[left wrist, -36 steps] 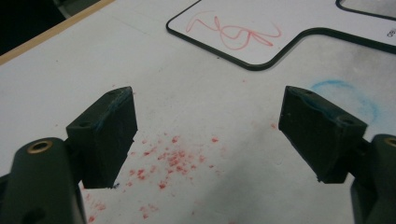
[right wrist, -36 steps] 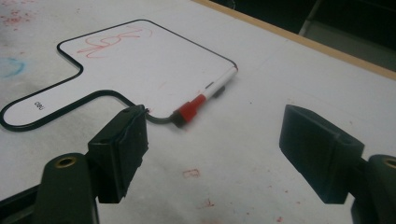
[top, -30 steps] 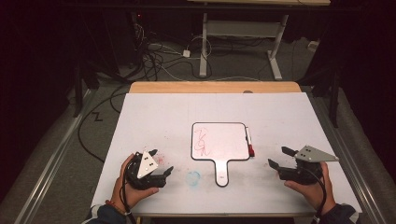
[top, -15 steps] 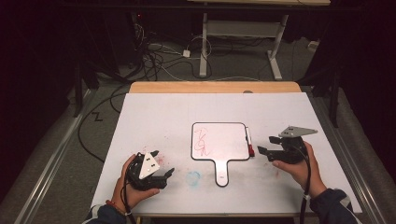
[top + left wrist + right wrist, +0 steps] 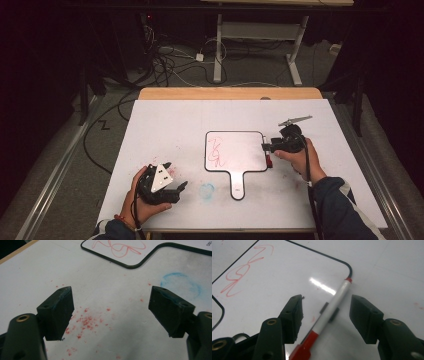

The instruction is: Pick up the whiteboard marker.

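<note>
Having swung in from the bench's (image 5: 165,120) right edge, the right tool (image 5: 325,315) straddles the whiteboard's (image 5: 235,150) marker (image 5: 332,308), jaws apart, likely to grasp it, while the left tool (image 5: 110,312) rests open.

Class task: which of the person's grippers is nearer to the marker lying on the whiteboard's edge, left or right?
Right. The right gripper has its open jaws either side of the marker. The left gripper sits far across the table, beyond the whiteboard.

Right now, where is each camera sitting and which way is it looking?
High view: above the person's side, looking down on the table, both hands and the right claw.
Left gripper view: on the left claw, facing red crumbs and a blue ring.
Right gripper view: on the right claw, facing a marker.
All three share the whiteboard.
</note>
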`<state>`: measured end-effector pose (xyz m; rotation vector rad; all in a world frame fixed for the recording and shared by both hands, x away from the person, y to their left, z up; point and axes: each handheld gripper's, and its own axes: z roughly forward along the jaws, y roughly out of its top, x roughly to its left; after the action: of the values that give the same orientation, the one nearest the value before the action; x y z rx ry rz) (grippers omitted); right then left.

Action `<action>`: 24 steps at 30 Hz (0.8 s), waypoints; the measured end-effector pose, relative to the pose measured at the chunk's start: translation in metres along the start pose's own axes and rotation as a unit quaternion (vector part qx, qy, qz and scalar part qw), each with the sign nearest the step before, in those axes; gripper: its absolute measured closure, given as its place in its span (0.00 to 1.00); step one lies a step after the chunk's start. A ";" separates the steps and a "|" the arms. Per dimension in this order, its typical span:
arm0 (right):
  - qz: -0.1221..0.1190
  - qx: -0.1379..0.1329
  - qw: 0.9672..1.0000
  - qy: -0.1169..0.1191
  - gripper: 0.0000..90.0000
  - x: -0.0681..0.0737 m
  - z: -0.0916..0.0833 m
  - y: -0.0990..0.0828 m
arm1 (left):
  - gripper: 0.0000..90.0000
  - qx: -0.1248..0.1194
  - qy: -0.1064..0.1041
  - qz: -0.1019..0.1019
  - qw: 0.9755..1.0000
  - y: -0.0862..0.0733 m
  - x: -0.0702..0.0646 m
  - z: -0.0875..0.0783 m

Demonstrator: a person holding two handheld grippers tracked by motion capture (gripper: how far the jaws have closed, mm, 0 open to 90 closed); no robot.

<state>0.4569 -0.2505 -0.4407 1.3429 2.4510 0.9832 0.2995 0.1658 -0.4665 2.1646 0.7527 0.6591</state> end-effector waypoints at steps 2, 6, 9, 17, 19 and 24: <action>0.002 0.005 1.000 0.000 0.54 0.000 0.003 0.002 | 0.21 -0.001 -0.001 -0.001 1.000 0.000 0.000 0.000; 0.011 0.025 1.000 -0.004 0.58 -0.004 0.014 0.007 | 0.21 0.000 -0.002 0.000 1.000 0.000 0.000 -0.001; 0.023 0.026 0.999 0.003 0.62 -0.006 0.019 0.008 | 0.21 0.001 -0.003 0.001 1.000 0.000 -0.001 0.000; 0.028 0.024 0.999 0.004 0.79 -0.007 0.025 0.008 | 0.22 0.007 -0.008 0.005 1.000 0.000 -0.001 0.002; 0.031 0.021 0.999 0.005 0.83 -0.008 0.025 0.008 | 0.21 0.008 -0.008 0.006 1.000 0.000 -0.002 0.002; 0.031 0.011 0.999 0.000 0.90 -0.009 0.024 0.008 | 0.21 0.011 -0.010 0.006 1.000 0.000 -0.002 0.003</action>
<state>0.4782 -0.2440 -0.4555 1.4349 2.4401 0.9740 0.2998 0.1636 -0.4687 2.1937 0.7396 0.6363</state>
